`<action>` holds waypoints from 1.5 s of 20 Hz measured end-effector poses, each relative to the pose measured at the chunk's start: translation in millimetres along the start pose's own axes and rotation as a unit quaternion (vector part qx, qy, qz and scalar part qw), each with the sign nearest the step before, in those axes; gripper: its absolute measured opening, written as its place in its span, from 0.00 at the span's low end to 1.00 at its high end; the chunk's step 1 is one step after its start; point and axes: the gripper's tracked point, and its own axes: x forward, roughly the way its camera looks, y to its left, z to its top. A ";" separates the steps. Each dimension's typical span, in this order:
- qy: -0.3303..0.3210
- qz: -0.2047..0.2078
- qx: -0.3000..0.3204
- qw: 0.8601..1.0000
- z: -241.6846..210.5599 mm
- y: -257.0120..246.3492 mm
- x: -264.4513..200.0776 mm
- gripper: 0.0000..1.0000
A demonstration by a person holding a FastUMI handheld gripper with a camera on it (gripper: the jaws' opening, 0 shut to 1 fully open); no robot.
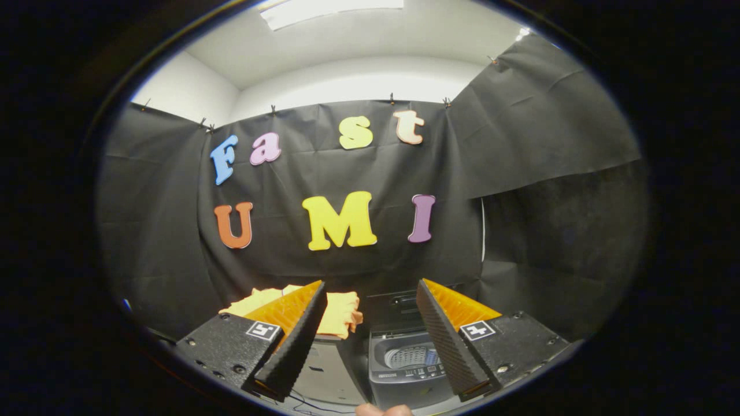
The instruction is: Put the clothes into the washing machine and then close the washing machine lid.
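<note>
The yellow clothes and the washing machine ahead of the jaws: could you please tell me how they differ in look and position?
The clothes are a soft, crumpled yellow heap; the washing machine is a rigid grey box. The clothes lie beyond the left finger, partly hidden by it; the washing machine sits between the fingers, nearer the right one. The clothes rest beside the machine, whose lid stands raised, its drum exposed. Both lie ahead of the open gripper, which holds nothing.

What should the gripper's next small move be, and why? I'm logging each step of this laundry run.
Probably swing toward the yellow clothes and lower onto them. The gripper is open, holding nothing, and the pile lies beyond its fingers, beside the washing machine. The machine's lid stands open, its drum showing, so nothing needs opening first; the clothes seem the thing to grasp.
</note>
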 end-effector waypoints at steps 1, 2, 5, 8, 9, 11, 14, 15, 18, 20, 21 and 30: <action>0.000 0.002 -0.002 1.000 0.7 7.1 4.2 0.98; 0.003 0.004 -0.004 1.000 -0.4 14.7 8.2 0.98; 0.028 0.012 -0.012 0.999 -11.2 45.9 24.6 0.98; 0.054 0.028 -0.009 0.998 -21.4 85.0 43.5 0.98; 0.060 0.031 -0.007 0.998 -23.4 98.6 50.9 0.98; 0.073 0.041 -0.007 0.996 -27.1 129.1 66.5 0.98; 0.102 0.065 -0.010 0.993 -35.2 172.4 90.6 0.98; 0.118 0.071 -0.011 0.990 -41.1 184.5 98.9 0.98; 0.207 0.082 -0.012 0.975 -85.9 213.5 124.3 0.98; 0.262 0.087 -0.009 0.961 -109.7 229.9 144.8 0.98; 0.287 0.089 -0.010 0.954 -117.8 236.3 155.2 0.98; 0.428 0.077 -0.050 0.899 -168.5 251.8 278.4 0.98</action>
